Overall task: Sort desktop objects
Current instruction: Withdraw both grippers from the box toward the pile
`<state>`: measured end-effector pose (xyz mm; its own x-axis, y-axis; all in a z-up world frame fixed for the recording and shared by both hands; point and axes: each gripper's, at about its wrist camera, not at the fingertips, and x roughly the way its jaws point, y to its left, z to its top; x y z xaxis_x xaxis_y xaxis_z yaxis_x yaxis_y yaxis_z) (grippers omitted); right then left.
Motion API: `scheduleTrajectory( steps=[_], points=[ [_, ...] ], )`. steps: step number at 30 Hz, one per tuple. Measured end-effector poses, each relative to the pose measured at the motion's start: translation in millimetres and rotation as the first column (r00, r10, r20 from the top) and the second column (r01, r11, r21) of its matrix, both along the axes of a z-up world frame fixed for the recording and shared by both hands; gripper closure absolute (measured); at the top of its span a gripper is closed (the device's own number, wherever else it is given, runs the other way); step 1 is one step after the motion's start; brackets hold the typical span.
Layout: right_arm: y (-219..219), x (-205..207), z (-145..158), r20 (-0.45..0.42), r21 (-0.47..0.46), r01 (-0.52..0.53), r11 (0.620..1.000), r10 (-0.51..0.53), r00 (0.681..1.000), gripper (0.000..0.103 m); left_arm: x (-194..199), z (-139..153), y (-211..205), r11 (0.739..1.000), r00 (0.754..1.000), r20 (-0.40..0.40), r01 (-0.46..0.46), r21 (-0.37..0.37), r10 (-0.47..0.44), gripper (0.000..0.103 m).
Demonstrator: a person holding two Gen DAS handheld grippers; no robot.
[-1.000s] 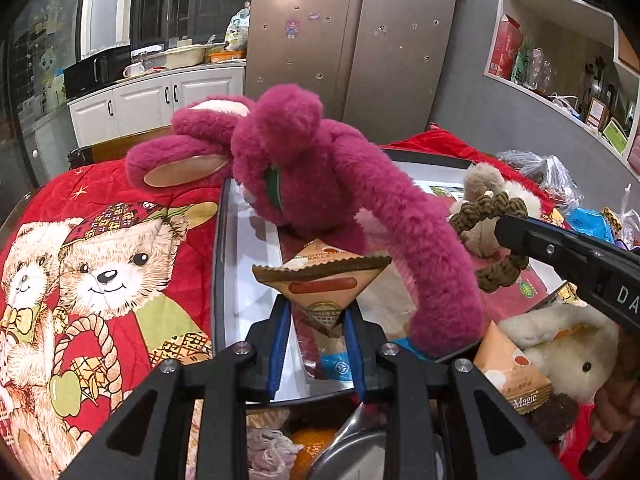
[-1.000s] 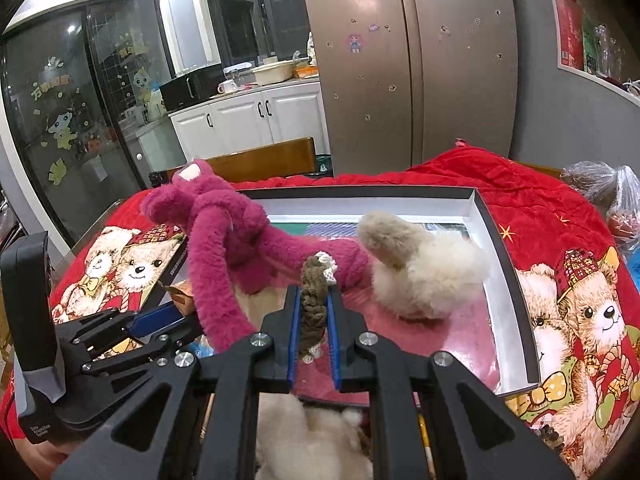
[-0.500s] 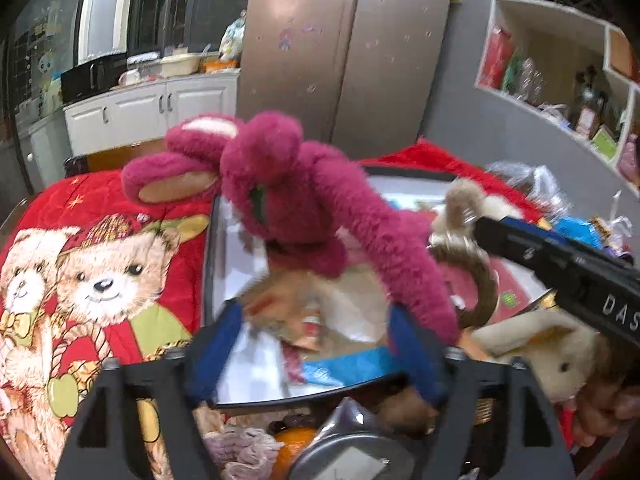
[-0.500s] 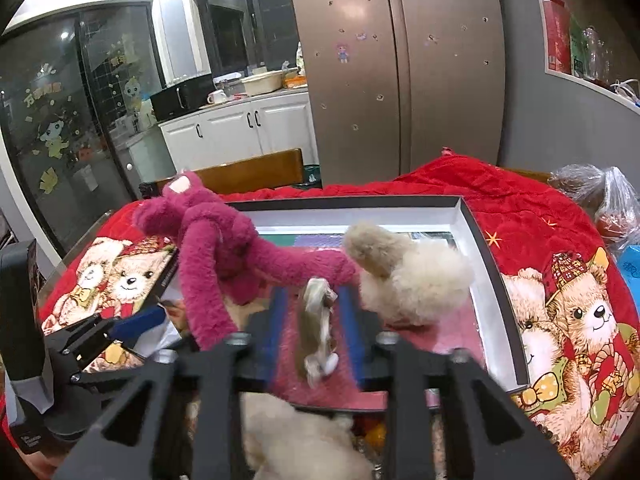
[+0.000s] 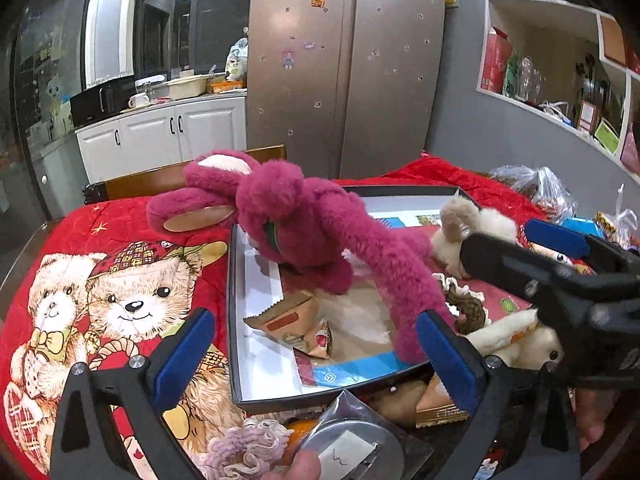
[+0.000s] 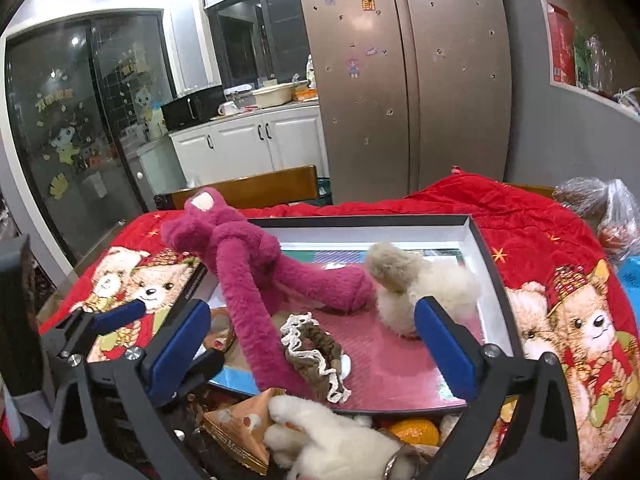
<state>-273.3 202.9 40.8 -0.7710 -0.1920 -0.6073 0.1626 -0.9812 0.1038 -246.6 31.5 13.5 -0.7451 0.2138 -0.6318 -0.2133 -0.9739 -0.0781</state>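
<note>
Snack packet (image 5: 294, 322) partly under magenta plush (image 5: 296, 232); white plush (image 6: 332, 444) cut off below.

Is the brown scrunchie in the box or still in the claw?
In the box. The brown scrunchie lies loose on the box floor beside the pink plush toy; the right claw is wide open, gripping nothing.

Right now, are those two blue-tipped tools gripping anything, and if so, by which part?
Nothing is held. The left tool and the right tool both stand wide open; the triangular snack packet and the brown scrunchie lie loose in the box.
</note>
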Motion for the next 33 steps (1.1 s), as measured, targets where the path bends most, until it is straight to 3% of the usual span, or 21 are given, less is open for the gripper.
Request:
scheduleTrajectory(
  steps=[11,21,30,33],
  points=[
    [8,4,10,-0.029,-0.043,0.006,0.999,-0.007,1.0,0.0,2,7,-2,0.999,1.0,-0.02,-0.021,-0.031,0.02,0.0],
    [25,23,42,-0.085,-0.094,0.012,0.996,-0.02,0.996,0.0,12,31,-13,1.0,0.999,-0.041,-0.018,0.012,0.018,0.0],
    [25,67,86,-0.15,-0.116,-0.018,0.993,0.0,0.989,0.0,50,70,-22,0.998,0.995,-0.101,-0.023,0.052,0.028,0.0],
    [24,98,103,-0.22,-0.084,-0.019,0.996,0.0,0.975,0.0,72,81,-24,0.997,0.993,-0.117,-0.019,0.072,0.027,0.0]
  ],
)
